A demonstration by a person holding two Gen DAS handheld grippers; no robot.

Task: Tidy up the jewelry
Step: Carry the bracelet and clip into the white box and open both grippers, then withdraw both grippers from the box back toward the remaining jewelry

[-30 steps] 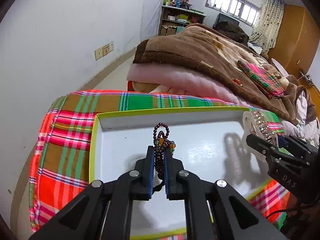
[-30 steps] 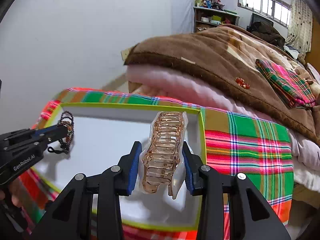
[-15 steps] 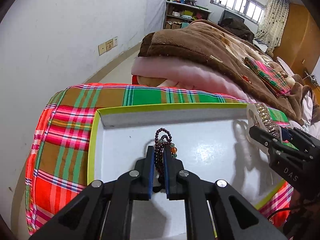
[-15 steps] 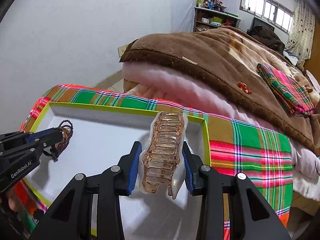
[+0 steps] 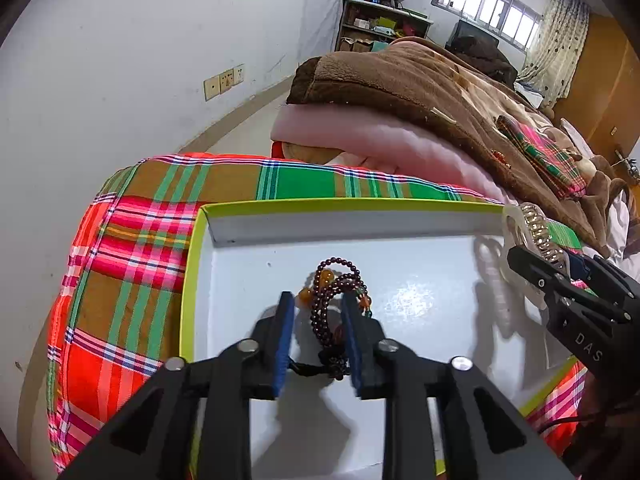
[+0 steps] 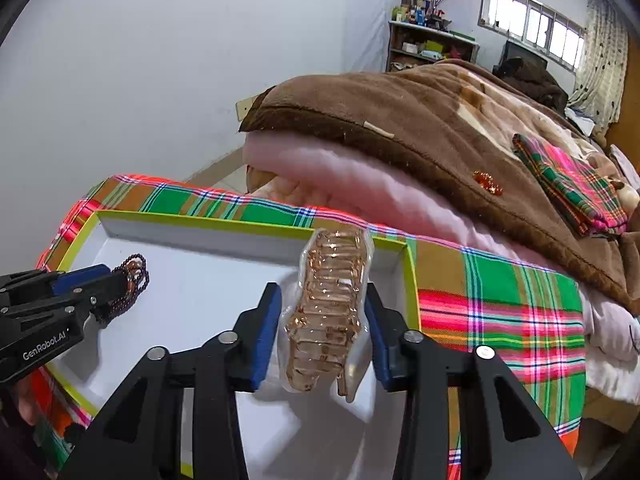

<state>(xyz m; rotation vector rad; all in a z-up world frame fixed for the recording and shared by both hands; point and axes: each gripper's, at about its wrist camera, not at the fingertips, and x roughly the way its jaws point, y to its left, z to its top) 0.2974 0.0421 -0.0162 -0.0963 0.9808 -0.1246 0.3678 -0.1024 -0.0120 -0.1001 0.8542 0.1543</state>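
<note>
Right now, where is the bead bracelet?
Left wrist view: bead bracelet lies in the white tray, between the left gripper jaws, which have just been opening.

Glossy dark beads on bracelet [image 5: 334,308]; clear shiny plastic hair claw [image 6: 328,312]; smooth white tray [image 5: 248,280]; woven plaid cloth [image 5: 132,256].
</note>
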